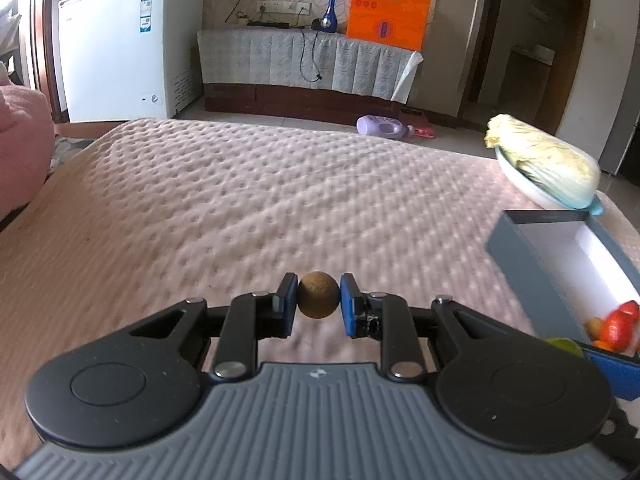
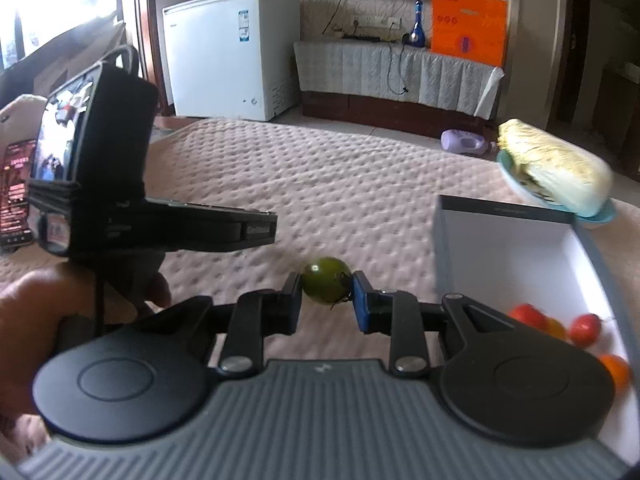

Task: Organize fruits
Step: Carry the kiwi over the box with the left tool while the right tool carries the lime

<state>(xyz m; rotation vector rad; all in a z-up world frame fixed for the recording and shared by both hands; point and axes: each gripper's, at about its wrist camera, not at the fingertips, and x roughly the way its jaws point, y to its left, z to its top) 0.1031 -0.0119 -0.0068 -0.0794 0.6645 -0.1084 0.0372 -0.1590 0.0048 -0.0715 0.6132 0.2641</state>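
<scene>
My left gripper (image 1: 319,298) is shut on a small round brown fruit (image 1: 319,295), held above the pink quilted bed (image 1: 240,200). My right gripper (image 2: 327,284) is shut on a small round green fruit (image 2: 326,280), also above the bed. An open grey box with a white inside (image 1: 520,248) lies to the right; it also shows in the right wrist view (image 2: 500,248). Red and orange fruits (image 2: 584,328) lie in its near end, and they show in the left wrist view (image 1: 618,326) too. The left gripper's body (image 2: 120,200) and the hand holding it appear at the left of the right wrist view.
A napa cabbage (image 1: 548,160) lies on a light blue plate (image 2: 600,212) at the bed's right edge behind the box. Beyond the bed stand a white chest freezer (image 1: 128,48), a covered low cabinet (image 1: 304,60) and a purple bottle (image 1: 380,126) on the floor.
</scene>
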